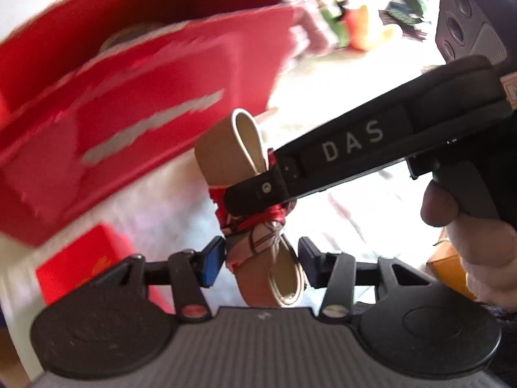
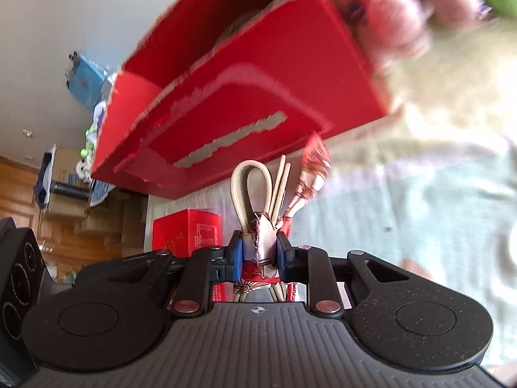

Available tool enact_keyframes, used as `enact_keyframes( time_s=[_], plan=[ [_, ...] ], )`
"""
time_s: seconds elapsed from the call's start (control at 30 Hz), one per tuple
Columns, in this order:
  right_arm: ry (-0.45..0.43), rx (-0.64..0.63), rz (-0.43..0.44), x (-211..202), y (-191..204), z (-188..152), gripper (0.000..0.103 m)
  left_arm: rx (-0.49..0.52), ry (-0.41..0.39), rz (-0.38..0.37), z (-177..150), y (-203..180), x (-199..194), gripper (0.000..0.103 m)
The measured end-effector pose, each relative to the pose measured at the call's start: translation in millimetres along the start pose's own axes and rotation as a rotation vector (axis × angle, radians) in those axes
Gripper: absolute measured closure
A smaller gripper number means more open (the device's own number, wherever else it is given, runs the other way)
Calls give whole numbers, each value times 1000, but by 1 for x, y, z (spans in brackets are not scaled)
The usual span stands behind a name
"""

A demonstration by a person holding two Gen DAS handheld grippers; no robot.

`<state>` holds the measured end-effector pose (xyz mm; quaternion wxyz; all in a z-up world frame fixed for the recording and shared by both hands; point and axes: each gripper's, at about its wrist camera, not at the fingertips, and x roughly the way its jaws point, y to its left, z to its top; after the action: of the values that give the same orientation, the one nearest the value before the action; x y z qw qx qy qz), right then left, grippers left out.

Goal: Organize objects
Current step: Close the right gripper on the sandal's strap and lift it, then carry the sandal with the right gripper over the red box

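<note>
A beige looped strap bundle (image 1: 232,148) tied with a red and white patterned scarf (image 1: 258,226) hangs in mid-air. My right gripper (image 1: 252,194) reaches in from the right and is shut on the scarf-wrapped middle; in the right wrist view (image 2: 260,255) its pads clamp the scarf (image 2: 265,242), with the beige loop (image 2: 250,181) pointing ahead. My left gripper (image 1: 260,263) is open, its fingers on either side of the bundle's lower end without pressing it. A big open red box (image 1: 145,97) lies just beyond, also in the right wrist view (image 2: 245,74).
A small red box (image 1: 93,265) stands on the pale cloth surface (image 1: 339,80), also in the right wrist view (image 2: 190,232). Colourful items (image 1: 352,22) lie far back. Cardboard boxes and a wooden floor (image 2: 19,187) are at left.
</note>
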<state>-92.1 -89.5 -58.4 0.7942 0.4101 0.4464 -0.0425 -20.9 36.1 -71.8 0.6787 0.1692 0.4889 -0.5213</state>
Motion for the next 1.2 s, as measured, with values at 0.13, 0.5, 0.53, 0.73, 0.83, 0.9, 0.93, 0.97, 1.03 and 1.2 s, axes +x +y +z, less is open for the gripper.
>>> enact_keyframes(
  time_s=[0.13,0.5,0.53,0.73,0.83,0.9,0.93,0.97,1.03,1.2],
  plan=[
    [-84,-4,-19,-31,5,-4,81,97,-74,-45,7,-18,-21,54],
    [-329,-111,27,-86,51,18,81,145,-343,-67,40,-14,-104,58],
    [-343,-128,36,-87,56,23,81,139,-369,-48,45,-11,-110,58],
    [-375,-256,100,-79,91,61,81,64,-465,72,74,17,-134,58],
    [-340,-284,137,-59,106,83,81,9,-468,129,79,36,-136,58],
    [-306,-306,144,-42,113,95,81,-43,-449,154,82,54,-131,58],
    [-285,-314,144,-33,116,101,81,-67,-436,165,84,63,-128,58],
    [-264,-323,140,-22,121,106,81,-88,-420,176,82,70,-123,58],
    [-213,-337,123,1,126,115,81,-128,-380,197,95,83,-101,58],
    [-89,-353,50,51,125,126,81,-214,-262,230,95,104,-56,58]
  ],
)
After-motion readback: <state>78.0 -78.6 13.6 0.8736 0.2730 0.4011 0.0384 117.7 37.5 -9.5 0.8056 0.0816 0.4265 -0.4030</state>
